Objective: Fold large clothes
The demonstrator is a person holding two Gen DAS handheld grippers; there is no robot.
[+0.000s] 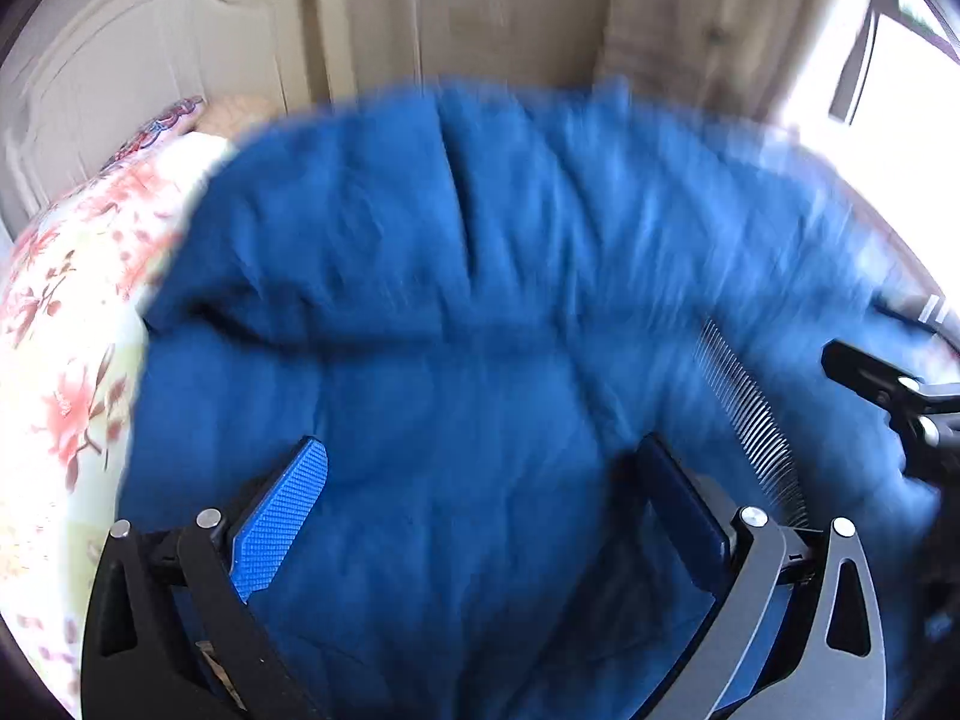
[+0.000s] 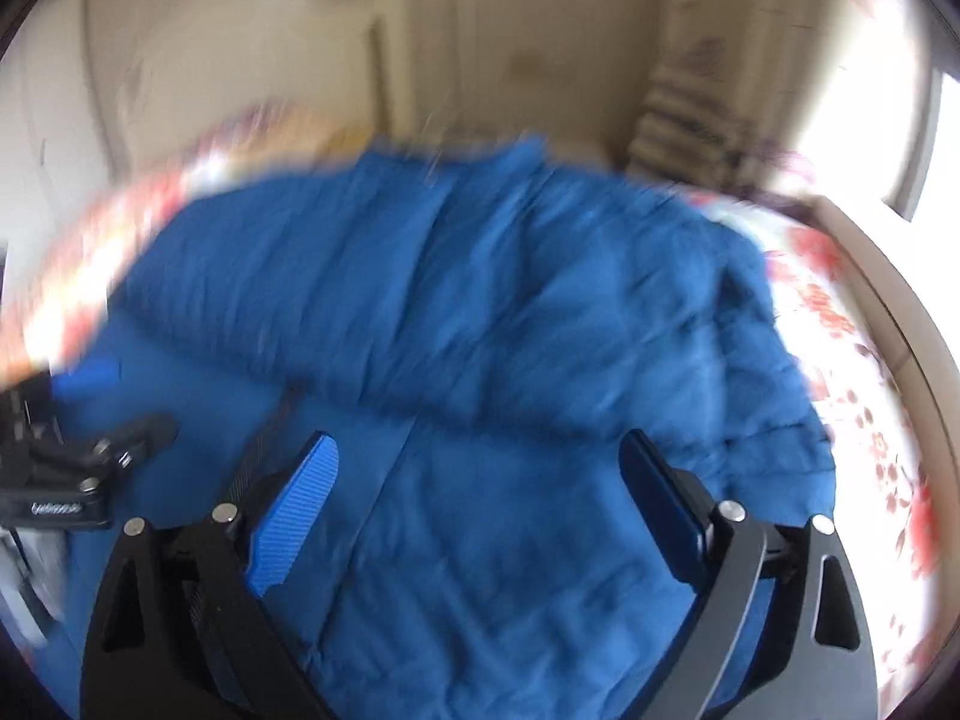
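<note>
Both left gripper [image 1: 480, 492] and right gripper [image 2: 480, 492] wide open, empty, over blue jacket [image 1: 456, 276]. Frames blurred; next, probably pinch the bulging fold's edge evenly.

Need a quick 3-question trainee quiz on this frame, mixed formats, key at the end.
1. True or false: the right gripper is clamped on the blue garment.
2. What does the garment lie on? A) bare wooden floor B) floral bedding C) a metal rack
3. In the left wrist view, what does the left gripper have between its fingers?

Key:
1. False; its jaws stand wide apart above the fabric, pads pressing nothing.
2. B
3. Nothing gripped; the open jaws only frame the blue garment below, with the other gripper at the right edge.
</note>
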